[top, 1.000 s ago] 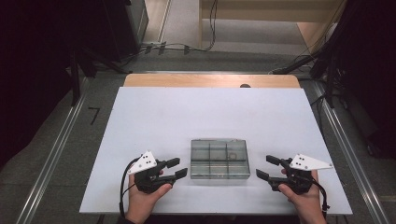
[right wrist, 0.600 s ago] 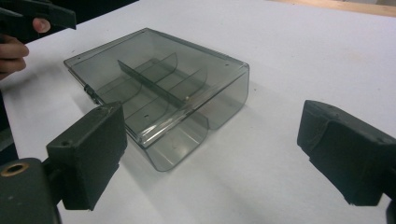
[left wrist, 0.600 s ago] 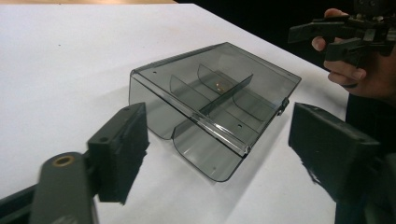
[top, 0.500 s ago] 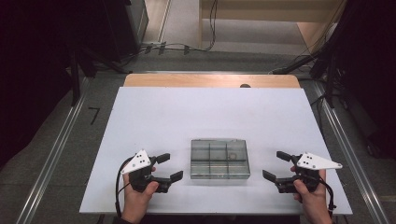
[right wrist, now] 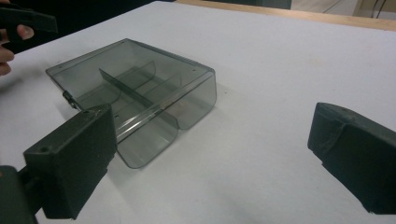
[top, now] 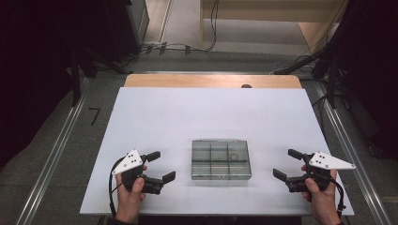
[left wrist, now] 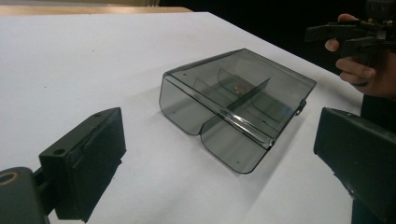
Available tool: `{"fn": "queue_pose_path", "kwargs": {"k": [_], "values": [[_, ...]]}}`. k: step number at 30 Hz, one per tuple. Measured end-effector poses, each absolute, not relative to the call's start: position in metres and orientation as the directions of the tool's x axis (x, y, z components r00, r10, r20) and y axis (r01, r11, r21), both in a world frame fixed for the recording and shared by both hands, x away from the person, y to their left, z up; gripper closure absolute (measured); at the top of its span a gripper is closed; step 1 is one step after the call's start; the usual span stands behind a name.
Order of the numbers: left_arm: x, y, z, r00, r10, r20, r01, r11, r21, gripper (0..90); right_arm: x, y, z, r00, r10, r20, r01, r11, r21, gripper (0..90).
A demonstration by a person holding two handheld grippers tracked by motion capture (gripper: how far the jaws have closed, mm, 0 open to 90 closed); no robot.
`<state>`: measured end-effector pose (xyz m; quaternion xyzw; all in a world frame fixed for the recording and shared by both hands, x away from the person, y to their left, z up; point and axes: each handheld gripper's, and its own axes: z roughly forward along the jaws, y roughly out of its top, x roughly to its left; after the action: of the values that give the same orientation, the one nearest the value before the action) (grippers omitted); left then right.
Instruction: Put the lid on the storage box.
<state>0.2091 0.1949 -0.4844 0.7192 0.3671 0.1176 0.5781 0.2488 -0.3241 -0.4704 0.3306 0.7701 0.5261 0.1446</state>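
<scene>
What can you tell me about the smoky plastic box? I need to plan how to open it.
The compartment box is translucent grey plastic, rectangular with rounded edges, split by inner dividers into compartments. Its lid is shut, with a small clasp on one side. A small ring-like item lies in one compartment. It lies flat on the white table, between the open left gripper and right gripper, touching neither.

We see a white table (top: 197,112) with a wooden strip (top: 211,80) at its far edge, and cables (top: 173,47) on the floor behind.
</scene>
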Motion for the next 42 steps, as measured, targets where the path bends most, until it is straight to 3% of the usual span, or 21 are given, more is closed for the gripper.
{"fn": "queue_pose_path", "kwargs": {"k": [42], "values": [[0.210,0.253,-0.498,0.631,0.733,-0.253,0.414,-0.041,0.910,0.8,0.261,-0.369,-0.487,-0.691,0.711,0.132,0.390,0.212,0.896,0.0]]}}
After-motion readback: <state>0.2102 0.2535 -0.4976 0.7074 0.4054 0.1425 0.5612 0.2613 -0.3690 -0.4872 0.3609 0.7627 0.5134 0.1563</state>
